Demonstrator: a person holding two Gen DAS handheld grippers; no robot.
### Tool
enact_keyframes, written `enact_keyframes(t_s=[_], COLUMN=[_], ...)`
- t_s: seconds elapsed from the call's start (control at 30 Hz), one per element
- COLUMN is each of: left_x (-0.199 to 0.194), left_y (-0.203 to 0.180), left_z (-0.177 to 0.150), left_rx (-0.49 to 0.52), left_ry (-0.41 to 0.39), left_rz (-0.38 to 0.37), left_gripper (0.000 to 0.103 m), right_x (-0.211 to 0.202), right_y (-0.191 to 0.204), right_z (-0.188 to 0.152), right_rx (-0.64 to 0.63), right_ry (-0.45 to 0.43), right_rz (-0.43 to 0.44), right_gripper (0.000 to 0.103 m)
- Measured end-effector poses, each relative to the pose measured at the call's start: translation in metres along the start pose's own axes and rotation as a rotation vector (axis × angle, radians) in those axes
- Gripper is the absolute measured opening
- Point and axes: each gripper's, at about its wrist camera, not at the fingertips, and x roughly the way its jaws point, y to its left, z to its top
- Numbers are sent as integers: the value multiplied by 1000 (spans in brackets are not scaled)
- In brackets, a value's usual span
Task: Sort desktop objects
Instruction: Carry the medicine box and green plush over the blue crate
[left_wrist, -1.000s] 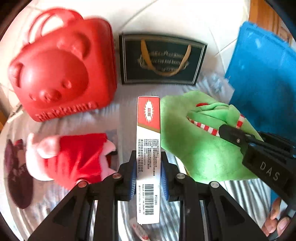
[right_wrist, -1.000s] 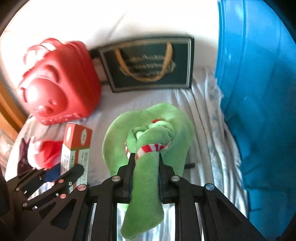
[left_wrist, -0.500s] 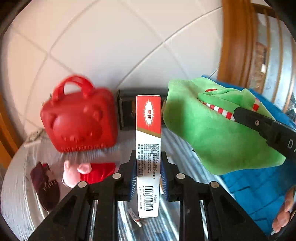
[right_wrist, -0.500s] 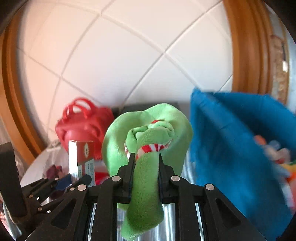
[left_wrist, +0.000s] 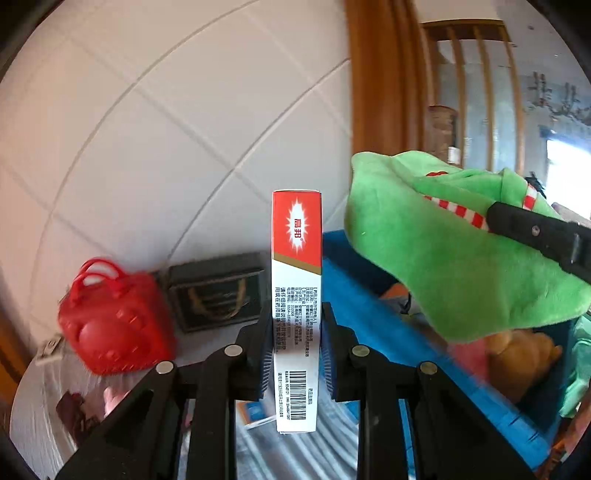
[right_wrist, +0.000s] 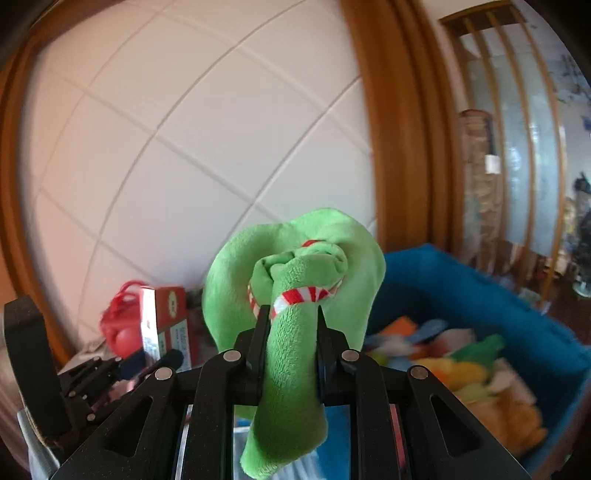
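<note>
My left gripper (left_wrist: 296, 350) is shut on a tall white and red box (left_wrist: 296, 295), held upright in the air above the table. My right gripper (right_wrist: 290, 347) is shut on a green plush toy (right_wrist: 295, 280) with a red-and-white striped band, held up over the near rim of the blue bin (right_wrist: 480, 295). In the left wrist view the green plush toy (left_wrist: 443, 258) hangs to the right of the box, with the right gripper's finger (left_wrist: 535, 232) on it. The box also shows at the left of the right wrist view (right_wrist: 166, 325).
A red bear-shaped case (left_wrist: 114, 325) and a dark gift bag (left_wrist: 218, 291) stand against the tiled wall. The blue bin (left_wrist: 369, 317) holds several soft toys (right_wrist: 461, 365). A pink and red plush (left_wrist: 110, 395) lies low on the striped tablecloth.
Both grippers have risen and swung right, carrying the box and the green plush toy from the table up toward the blue bin. The bin's contents have come into view.
</note>
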Motion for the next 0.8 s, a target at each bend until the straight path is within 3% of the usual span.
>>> enact_keyframes(t_s=[0.2,0.4,0.6,0.8], left_x=[26,75,120,158], left_y=[-67,-128,-169,-185], left_z=[40,66,77,74], left_rx=[43,75,110,110], left_ry=[12,88,157,234], left_rz=[-69,-80,-41,-29], left_gripper=[23,23,23,22], right_x=[2,39,76,109], right_y=[-68,-136,-187,-217], right_z=[35,47,42,38], right_rx=[28,43,55,72], right_ry=[16,85,149,207], right_rz=[-112,-197,-205,-188], right_gripper=[19,19,19,19])
